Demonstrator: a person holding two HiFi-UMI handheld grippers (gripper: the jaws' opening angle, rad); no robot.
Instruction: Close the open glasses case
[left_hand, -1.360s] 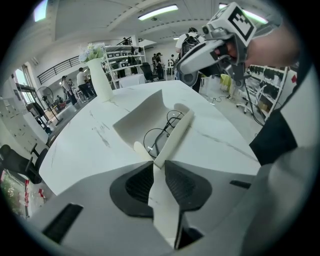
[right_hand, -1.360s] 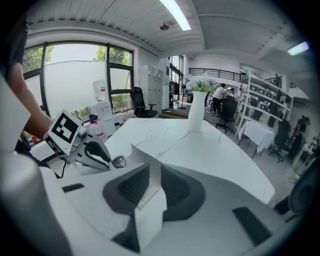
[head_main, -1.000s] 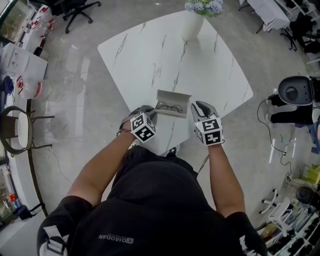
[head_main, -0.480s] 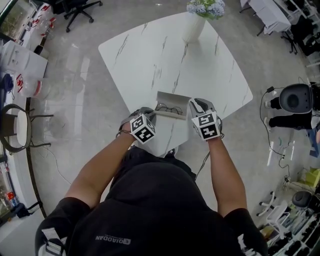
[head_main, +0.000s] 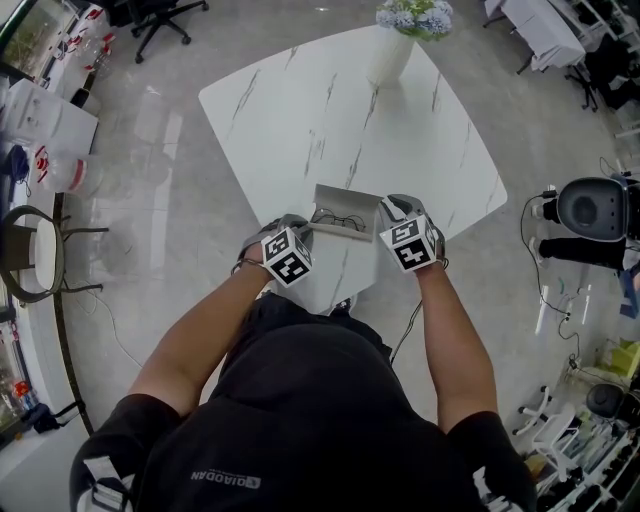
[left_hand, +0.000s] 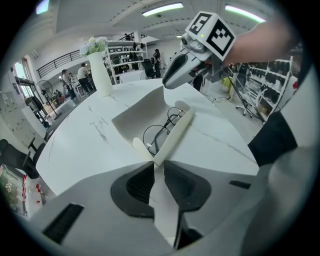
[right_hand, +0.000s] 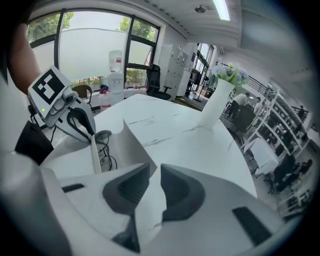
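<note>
Two grippers meet at the open glasses case (head_main: 345, 212), which sits just below the middle of the head view, near the lower edge of the white marble table (head_main: 300, 120). Its lid (left_hand: 145, 112) stands upright along the far side, and a pair of thin dark-rimmed glasses (head_main: 337, 215) lies in the tray.

The left gripper (head_main: 303, 228) comes in from the lower left and sits at the case's near left corner. In its own view the low front wall of the case runs straight into the narrow slot between the two dark pads (left_hand: 137, 185), so the jaws are clamped on that wall.

The right gripper (head_main: 388, 208) is at the right end of the case. In the left gripper view its tip is at the upper right corner of the raised lid, touching or all but touching it. In the right gripper view its jaws stand slightly apart, with veined tabletop showing through the gap and nothing gripped. The lid's slanting side edge ends just at the tip of the jaw on the left of that frame.

A tall white vase (head_main: 388, 55) with pale blue and white flowers (head_main: 410, 15) stands at the top of the head view, at the table's far edge and well apart from the case.
</note>
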